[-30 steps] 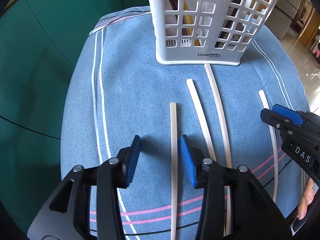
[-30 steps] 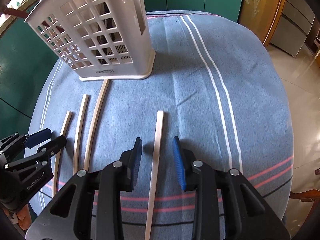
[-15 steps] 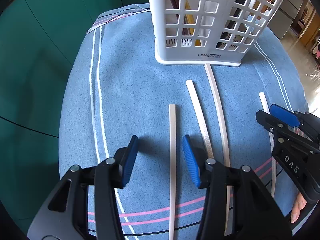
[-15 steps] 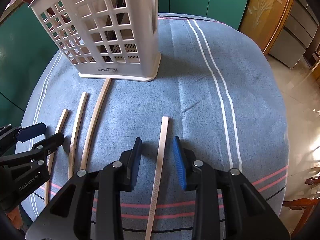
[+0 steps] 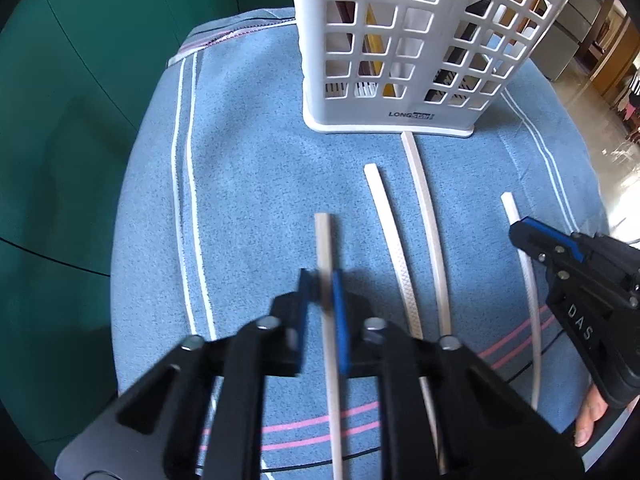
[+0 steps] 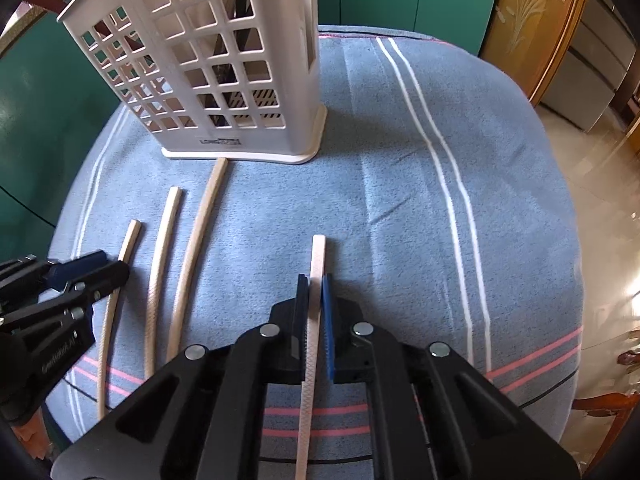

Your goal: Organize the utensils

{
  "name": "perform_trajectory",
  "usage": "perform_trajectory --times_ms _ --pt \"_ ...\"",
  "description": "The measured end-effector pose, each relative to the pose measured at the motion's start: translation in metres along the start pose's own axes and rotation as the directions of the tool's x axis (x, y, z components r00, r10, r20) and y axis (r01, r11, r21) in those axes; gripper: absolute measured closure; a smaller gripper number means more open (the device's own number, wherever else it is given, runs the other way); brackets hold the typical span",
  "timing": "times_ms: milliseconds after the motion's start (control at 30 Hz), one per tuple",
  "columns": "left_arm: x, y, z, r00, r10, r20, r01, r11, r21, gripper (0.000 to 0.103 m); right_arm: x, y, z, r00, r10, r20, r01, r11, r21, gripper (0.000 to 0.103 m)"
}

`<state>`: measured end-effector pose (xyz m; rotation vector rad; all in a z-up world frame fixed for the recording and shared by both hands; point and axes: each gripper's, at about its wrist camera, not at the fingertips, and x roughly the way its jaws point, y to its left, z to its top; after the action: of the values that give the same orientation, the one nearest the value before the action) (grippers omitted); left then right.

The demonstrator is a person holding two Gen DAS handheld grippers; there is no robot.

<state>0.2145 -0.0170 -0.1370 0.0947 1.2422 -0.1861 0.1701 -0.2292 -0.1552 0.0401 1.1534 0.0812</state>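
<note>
Jaws of left gripper (image 5: 320, 292) blurred, clamped on leftmost strip (image 5: 323, 236), right gripper (image 6: 314, 300) pinching rightmost strip (image 6: 318, 252), near ends cut off

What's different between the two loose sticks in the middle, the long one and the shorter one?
The long stick reaches the base of the white basket; the shorter stick stops short of it. The shorter stick shows a crisscross texture, while the long stick looks smooth. Both are pale and lie flat on the blue cloth, ungripped.
</note>
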Motion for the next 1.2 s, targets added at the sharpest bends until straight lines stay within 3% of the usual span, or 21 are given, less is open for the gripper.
perform_trajectory --times_ms 200,367,500,733,867,1033,1167,1200 --pt "-0.015 0.005 -0.003 0.999 -0.031 0.024 0.032 0.999 -0.025 0.097 -0.025 0.001 -0.004 0.998 0.032 0.054 -0.032 0.999 -0.001 0.096" --pt "-0.061 0.009 -0.006 0.990 -0.045 0.131 0.050 0.998 -0.035 0.097 -0.072 -0.003 -0.007 0.987 0.072 0.145 -0.073 0.997 0.001 0.096" --pt "-0.109 0.012 -0.010 0.968 -0.065 0.243 0.076 0.996 -0.039 0.097 -0.117 -0.003 -0.012 0.967 0.122 0.225 -0.122 0.992 -0.016 0.096" --pt "-0.189 0.012 -0.020 0.893 -0.078 0.443 0.097 0.995 -0.020 0.097 -0.191 -0.008 -0.015 0.901 0.204 0.382 -0.195 0.979 -0.063 0.096" --pt "-0.226 0.010 -0.008 0.843 -0.078 0.532 0.087 0.996 0.008 0.097 -0.220 -0.005 -0.004 0.863 0.229 0.450 -0.204 0.974 -0.103 0.096" --pt "-0.278 0.007 0.031 0.766 -0.075 0.638 0.077 0.997 0.024 0.097 -0.267 0.005 0.033 0.794 0.249 0.555 -0.183 0.968 -0.172 0.096" --pt "-0.316 0.005 0.069 0.727 -0.082 0.682 0.094 0.995 0.019 0.097 -0.300 0.010 0.079 0.751 0.251 0.611 -0.171 0.967 -0.188 0.096" --pt "-0.319 0.006 0.075 0.724 -0.072 0.686 0.090 0.996 0.010 0.097 -0.306 0.010 0.092 0.741 0.241 0.627 -0.160 0.970 -0.183 0.096"
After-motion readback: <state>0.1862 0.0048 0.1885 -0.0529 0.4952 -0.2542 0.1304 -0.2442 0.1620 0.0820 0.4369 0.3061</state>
